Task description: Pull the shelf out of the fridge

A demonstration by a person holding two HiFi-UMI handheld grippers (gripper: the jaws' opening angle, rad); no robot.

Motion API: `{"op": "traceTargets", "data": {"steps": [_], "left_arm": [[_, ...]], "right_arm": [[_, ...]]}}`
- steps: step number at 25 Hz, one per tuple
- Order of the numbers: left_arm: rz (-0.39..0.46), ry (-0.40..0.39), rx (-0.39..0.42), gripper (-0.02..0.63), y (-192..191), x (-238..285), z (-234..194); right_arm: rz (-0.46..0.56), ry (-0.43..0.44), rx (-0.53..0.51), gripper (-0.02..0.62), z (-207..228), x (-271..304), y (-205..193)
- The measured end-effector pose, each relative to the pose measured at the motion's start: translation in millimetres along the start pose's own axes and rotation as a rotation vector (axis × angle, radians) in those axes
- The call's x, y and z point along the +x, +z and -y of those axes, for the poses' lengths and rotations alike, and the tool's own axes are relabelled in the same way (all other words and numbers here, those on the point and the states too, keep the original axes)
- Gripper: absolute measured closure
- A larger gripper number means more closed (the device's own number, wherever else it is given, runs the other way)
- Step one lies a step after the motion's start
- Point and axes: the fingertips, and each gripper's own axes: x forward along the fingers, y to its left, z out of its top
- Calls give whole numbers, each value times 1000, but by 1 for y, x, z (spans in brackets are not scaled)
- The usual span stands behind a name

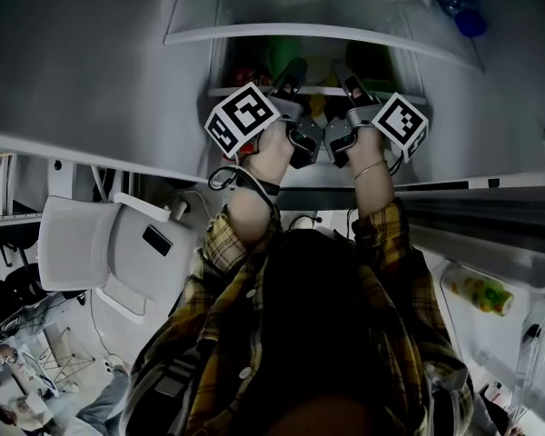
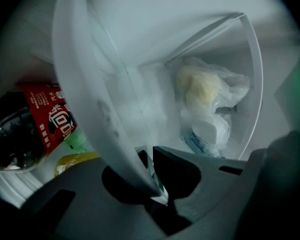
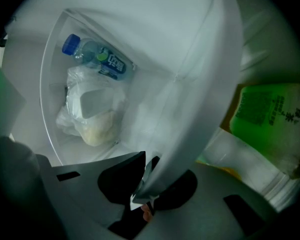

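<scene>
At the fridge's (image 1: 445,89) front, the left gripper (image 2: 157,196) and right gripper (image 3: 145,194) (2 in all) are each clamped narrowly on the white-trimmed clear glass shelf (image 2: 85,99), apparently seated inside. Beyond lies a crumpled white plastic bag (image 2: 210,89). Risk: uneven pulling would skew and jam the shelf; the thin trim may slip free.

dark bottle (image 2: 20,139): red label, white characters, unreadable | green carton (image 3: 270,126): print illegible | water bottle (image 3: 97,56): label illegible

A white chair (image 1: 77,243) stands at the lower left on a pale, cable-strewn floor (image 1: 141,321).
</scene>
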Motion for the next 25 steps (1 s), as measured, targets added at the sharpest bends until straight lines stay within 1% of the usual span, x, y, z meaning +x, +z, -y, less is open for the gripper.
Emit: {"op": "traceTargets", "data": {"steps": [13,18,25], "left_arm": [[-2,1,-17,560,-5,-3,0],[-2,-1,-37,563,-7,-9,2],[-1,-9,-59,565,-10,-18,5]], "right_arm": [[0,-6,11,535,1,-5,-1],[-5,-5,2,535,-2,-10,-4],[-4,-12,21,537,-5,-18,-9]]}}
